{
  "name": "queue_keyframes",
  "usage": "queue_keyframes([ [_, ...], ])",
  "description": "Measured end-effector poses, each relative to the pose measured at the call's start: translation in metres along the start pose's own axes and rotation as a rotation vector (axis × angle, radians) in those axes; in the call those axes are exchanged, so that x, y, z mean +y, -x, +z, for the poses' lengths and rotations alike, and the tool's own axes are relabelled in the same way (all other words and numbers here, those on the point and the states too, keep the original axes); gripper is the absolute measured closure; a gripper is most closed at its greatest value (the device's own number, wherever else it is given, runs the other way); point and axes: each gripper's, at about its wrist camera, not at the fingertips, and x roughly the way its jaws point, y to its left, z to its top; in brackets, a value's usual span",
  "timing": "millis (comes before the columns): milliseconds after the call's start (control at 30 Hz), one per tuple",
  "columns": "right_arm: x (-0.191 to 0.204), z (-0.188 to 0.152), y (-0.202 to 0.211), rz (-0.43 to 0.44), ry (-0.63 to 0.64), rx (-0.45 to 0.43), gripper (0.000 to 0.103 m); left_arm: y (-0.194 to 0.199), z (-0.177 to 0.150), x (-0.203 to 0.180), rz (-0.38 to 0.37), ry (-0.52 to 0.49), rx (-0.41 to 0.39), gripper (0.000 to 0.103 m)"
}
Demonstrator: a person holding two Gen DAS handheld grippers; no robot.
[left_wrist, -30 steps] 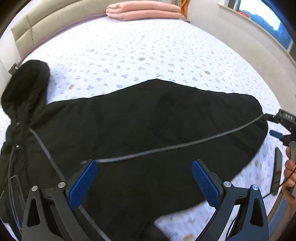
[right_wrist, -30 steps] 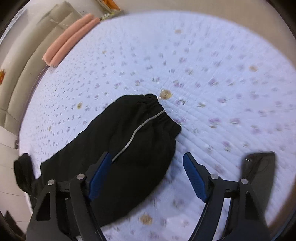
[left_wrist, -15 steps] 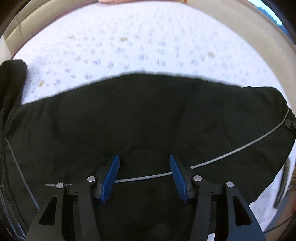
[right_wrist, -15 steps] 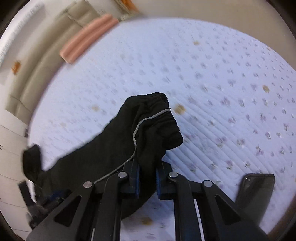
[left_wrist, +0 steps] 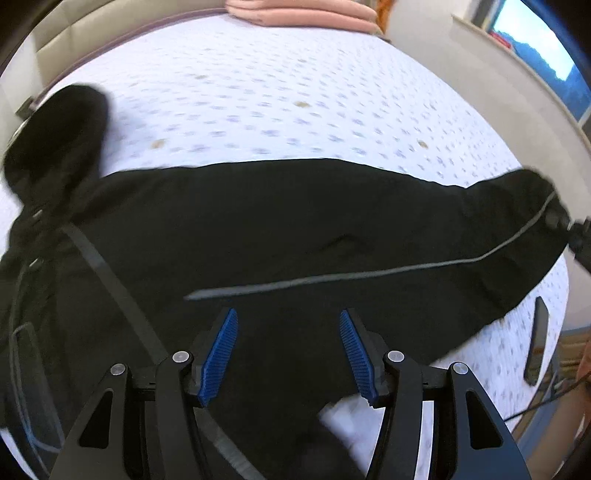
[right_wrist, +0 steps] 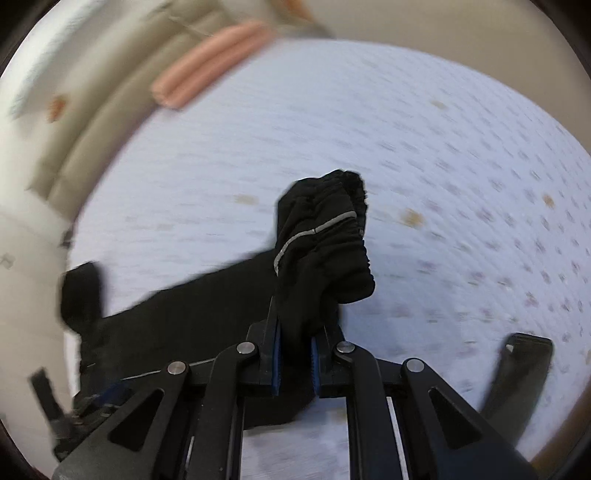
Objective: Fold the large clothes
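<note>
Black hooded jacket (left_wrist: 295, 229), spread across the floral bedspread (left_wrist: 295, 103); its hood (left_wrist: 59, 136) lies at far left and one sleeve, marked by a grey reflective stripe (left_wrist: 369, 275), runs out to the right. The elastic cuff (right_wrist: 332, 240) of that sleeve is raised off the bed, pinched between the closed blue pads of the right tool (right_wrist: 295, 363), with the cuff end projecting beyond the fingers. The left tool (left_wrist: 290, 350) stands partly open over the lower body of the jacket, its pads bracketing fabric near the stripe but not pressing on it; whether they touch the cloth cannot be told.

Likely risks: the bunched cuff may slip from the narrow grip if the sleeve is pulled taut, and with the body unpinned the whole jacket may drag across the bedspread instead of creasing. A dark phone (right_wrist: 517, 373) lies near the bed edge, close to the sleeve's path; a folded pink blanket (left_wrist: 303, 13) lies well apart at the headboard.
</note>
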Motion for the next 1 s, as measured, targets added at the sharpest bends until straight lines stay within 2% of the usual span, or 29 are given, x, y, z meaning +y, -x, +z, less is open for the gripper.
queue_keyframes([
  [167, 0.137, -0.022, 0.007, 0.139, 0.216, 0.011, 0.088, 0.050, -0.037, 0.087, -0.050, 0.134, -0.015, 0.043],
  [267, 0.207, -0.046, 0.001, 0.207, 0.303, 0.034, 0.088, 0.070, -0.057, 0.129, -0.019, 0.191, -0.022, 0.043],
  [467, 0.349, -0.125, -0.023, 0.309, 0.465, 0.103, 0.088, 0.114, -0.107, 0.231, 0.079, 0.329, -0.045, 0.043],
  [633, 0.446, -0.202, -0.058, 0.378, 0.580, 0.198, 0.088, 0.137, -0.144, 0.304, 0.124, 0.441, -0.051, 0.043],
  [767, 0.500, -0.262, -0.098, 0.374, 0.670, 0.305, 0.088, 0.148, -0.172, 0.351, 0.157, 0.516, -0.055, 0.043],
  [833, 0.506, -0.283, -0.119, 0.359, 0.692, 0.358, 0.088, 0.149, -0.185, 0.369, 0.170, 0.542, -0.054, 0.043],
  [1000, 0.527, -0.356, -0.184, 0.222, 0.766, 0.473, 0.088, 0.149, -0.211, 0.400, 0.189, 0.582, -0.040, 0.043],
])
